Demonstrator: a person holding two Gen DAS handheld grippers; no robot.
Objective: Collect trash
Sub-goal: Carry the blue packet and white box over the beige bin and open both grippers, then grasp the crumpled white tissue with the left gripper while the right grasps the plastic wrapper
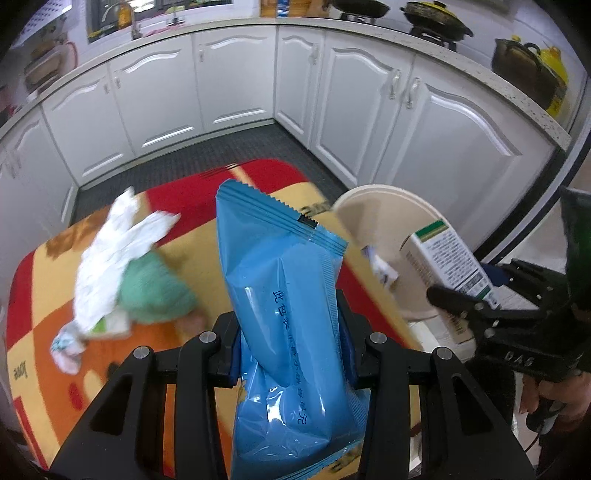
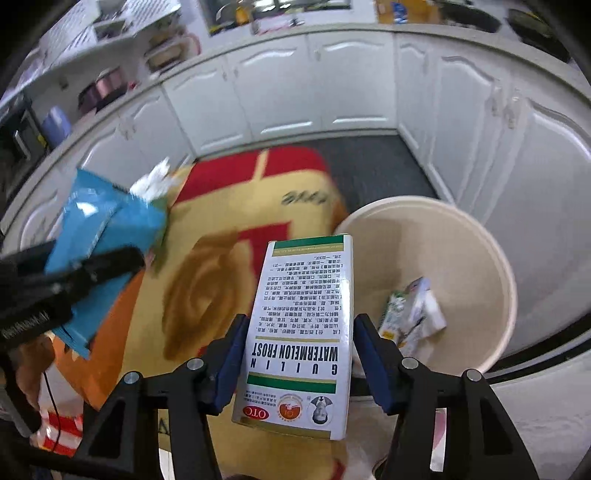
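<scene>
My left gripper point(image 1: 291, 354) is shut on a blue plastic wrapper point(image 1: 284, 295), held upright above the rug; the wrapper also shows in the right wrist view point(image 2: 103, 236). My right gripper point(image 2: 297, 354) is shut on a white and green medicine box point(image 2: 303, 328), held just left of a cream waste bin point(image 2: 461, 236). The box point(image 1: 447, 258) and the bin point(image 1: 373, 206) show at the right of the left wrist view. A small carton point(image 2: 410, 314) lies in the bin. White crumpled paper point(image 1: 114, 254), a green crumpled piece point(image 1: 155, 291) and a small wad point(image 1: 68, 347) lie on the rug.
A red, yellow and orange rug point(image 1: 48, 369) covers the floor under both grippers. White kitchen cabinets point(image 1: 229, 77) run around the back and right. A dark floor mat point(image 1: 221, 151) lies beyond the rug. Pans stand on the counter point(image 1: 436, 18).
</scene>
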